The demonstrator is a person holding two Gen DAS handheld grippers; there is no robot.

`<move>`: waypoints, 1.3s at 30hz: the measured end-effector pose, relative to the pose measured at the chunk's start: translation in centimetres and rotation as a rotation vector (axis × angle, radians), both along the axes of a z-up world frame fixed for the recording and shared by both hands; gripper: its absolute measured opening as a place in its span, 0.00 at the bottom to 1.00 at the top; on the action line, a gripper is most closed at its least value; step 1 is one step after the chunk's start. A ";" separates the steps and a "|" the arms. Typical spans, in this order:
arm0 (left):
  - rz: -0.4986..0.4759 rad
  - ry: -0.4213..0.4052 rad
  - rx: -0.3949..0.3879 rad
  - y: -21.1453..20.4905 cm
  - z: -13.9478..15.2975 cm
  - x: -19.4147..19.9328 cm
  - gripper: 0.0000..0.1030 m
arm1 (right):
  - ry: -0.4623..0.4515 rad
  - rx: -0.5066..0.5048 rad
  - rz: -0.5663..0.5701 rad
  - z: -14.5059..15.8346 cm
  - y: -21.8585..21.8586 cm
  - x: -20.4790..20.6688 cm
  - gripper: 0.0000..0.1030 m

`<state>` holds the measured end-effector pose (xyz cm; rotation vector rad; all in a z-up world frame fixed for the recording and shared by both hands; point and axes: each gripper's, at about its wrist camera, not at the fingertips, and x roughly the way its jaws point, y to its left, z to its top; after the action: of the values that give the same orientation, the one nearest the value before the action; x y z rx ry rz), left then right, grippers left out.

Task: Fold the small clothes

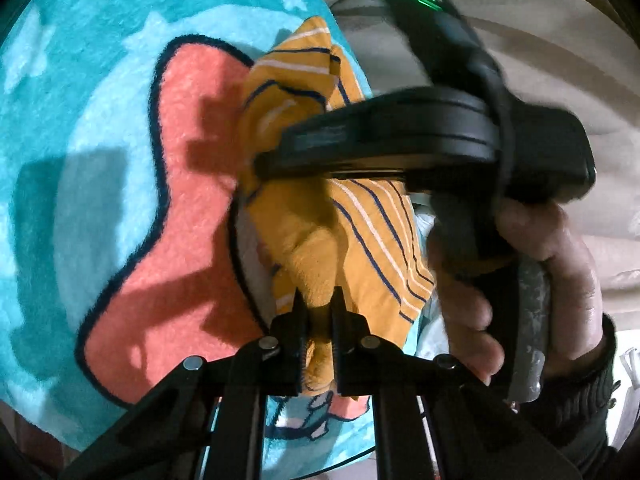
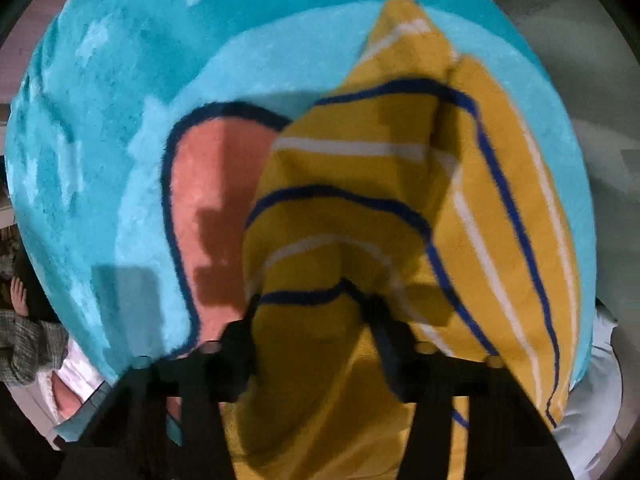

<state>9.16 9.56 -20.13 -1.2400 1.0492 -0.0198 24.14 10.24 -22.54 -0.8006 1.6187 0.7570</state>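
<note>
Mustard striped garment [image 1: 360, 232], bunched, pinched by left gripper [image 1: 318, 312]; right gripper [image 2: 312, 320] seemingly grips it too.

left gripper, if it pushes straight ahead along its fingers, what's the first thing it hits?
The striped yellow garment the left gripper is already shut on. Beyond that fold, the right gripper's black body crosses the line, though depth is unclear, above the blue rug.

Right claw [image 2: 316, 312] fingertips buried under blurred yellow striped garment [image 2: 400, 208], grip state unreadable
</note>
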 end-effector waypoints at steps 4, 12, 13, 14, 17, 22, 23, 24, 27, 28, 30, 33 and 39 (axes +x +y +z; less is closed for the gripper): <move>-0.062 -0.034 0.062 -0.3 3.0 1.0 0.09 | 0.089 0.194 -0.198 3.5 -4.2 3.1 0.17; -0.385 -0.151 0.342 -8.7 12.3 5.3 0.09 | 0.174 0.615 -0.559 11.6 -17.6 6.7 0.17; -0.429 -0.166 0.364 -10.1 13.2 5.9 0.09 | 0.177 0.666 -0.614 12.2 -20.0 7.1 0.17; -0.476 -0.181 0.377 -11.4 13.9 6.4 0.09 | 0.178 0.718 -0.667 12.7 -22.3 7.5 0.17; -0.594 -0.215 0.371 -14.7 14.6 8.0 0.09 | 0.170 0.798 -0.809 13.4 -28.9 8.1 0.17; -0.746 -0.181 0.329 -20.3 10.2 10.4 0.09 | 0.184 0.871 -0.950 9.9 -36.6 8.6 0.17; -0.765 -0.161 0.325 -20.8 9.0 10.8 0.09 | 0.172 0.866 -0.976 8.8 -37.6 8.7 0.17; -0.779 -0.136 0.324 -21.5 7.9 11.3 0.09 | 0.166 0.850 -1.005 7.4 -38.5 8.8 0.17; -0.829 -0.096 0.367 -23.1 5.4 11.6 0.09 | 0.224 0.844 -1.106 2.8 -41.0 8.5 0.17; -0.852 -0.092 0.380 -23.6 4.7 11.3 0.09 | 0.233 0.839 -1.120 2.0 -41.4 8.4 0.18; -0.883 -0.069 0.380 -24.3 4.1 10.4 0.10 | 0.252 0.839 -1.148 0.6 -41.9 7.9 0.19; -0.886 -0.057 0.367 -23.2 4.5 9.3 0.22 | 0.231 0.815 -1.186 -0.6 -42.5 7.3 0.30; -0.800 -0.137 0.398 -17.0 7.9 5.8 0.48 | 0.110 0.825 -1.177 3.7 -45.3 5.0 0.65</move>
<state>15.00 -7.41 -12.25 -0.4025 1.2924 -0.4808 29.16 -35.03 -18.80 0.7657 1.3559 0.4853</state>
